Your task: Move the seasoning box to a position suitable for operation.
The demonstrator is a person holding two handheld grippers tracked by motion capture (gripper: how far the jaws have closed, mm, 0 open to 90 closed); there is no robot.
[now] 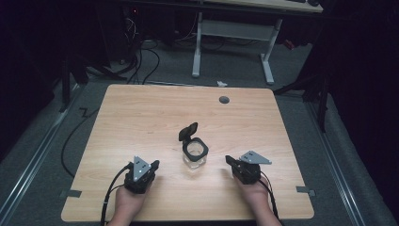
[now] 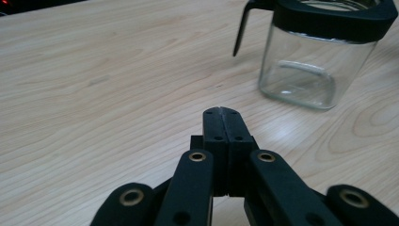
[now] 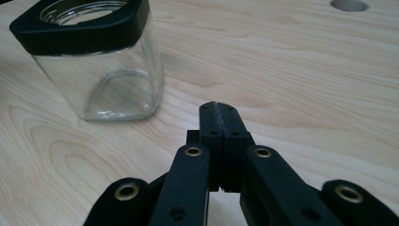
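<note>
Resting on the wooden table, both grippers flank a clear glass jar that stands upright near the table's middle. Jar has a black collar and a hinged black lid, flipped up and open. Inside looks empty. Left gripper: jaws pressed together, holding nothing, jar ahead and to one side in the left gripper view. Right gripper: jaws likewise closed, empty, near the jar but apart from it. Judgement: work on the jar not yet begun, or only the lid stands opened; no contact made, whole handling step remains.
</note>
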